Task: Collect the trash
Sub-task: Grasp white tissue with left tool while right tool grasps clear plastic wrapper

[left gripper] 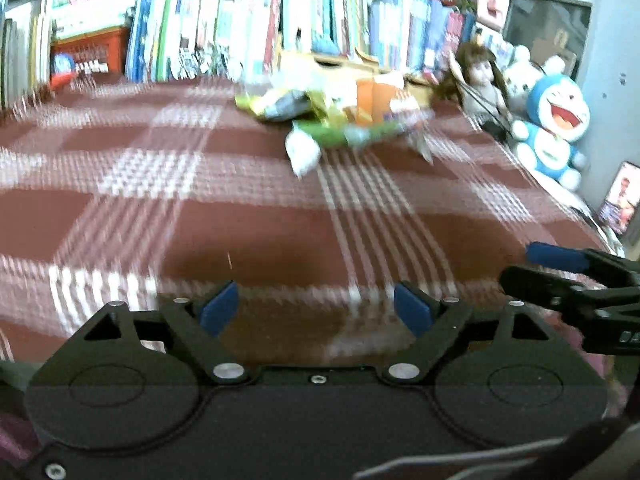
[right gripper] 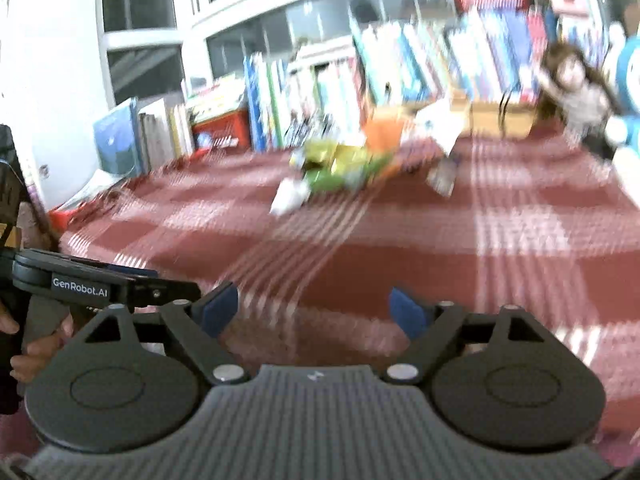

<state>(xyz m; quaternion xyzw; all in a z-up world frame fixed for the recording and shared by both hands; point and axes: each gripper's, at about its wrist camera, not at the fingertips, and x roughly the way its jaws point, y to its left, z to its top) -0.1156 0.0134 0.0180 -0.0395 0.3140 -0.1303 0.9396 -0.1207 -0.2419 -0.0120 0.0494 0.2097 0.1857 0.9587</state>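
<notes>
- We looked across a red-and-white checked cloth that filled the middle of both blurred views, with a row of books standing along the top of the frame.
- A red crate sat at the upper left of the left wrist view, below the books.
- The trash, a heap of green, yellow, orange and white wrappers, lay on the cloth right of centre in the upper part of the left view, and just above centre in the right view.
- A doll and a blue plush stood at the right edge, beside the trash.
- Our left gripper sat at the bottom, jaws spread wide, only cloth between the blue pads.
- Our right gripper had its jaws spread too and held nothing; it reached in at the lower right of the left view.
- A hand gripped the left tool at the lower left of the right view.
</notes>
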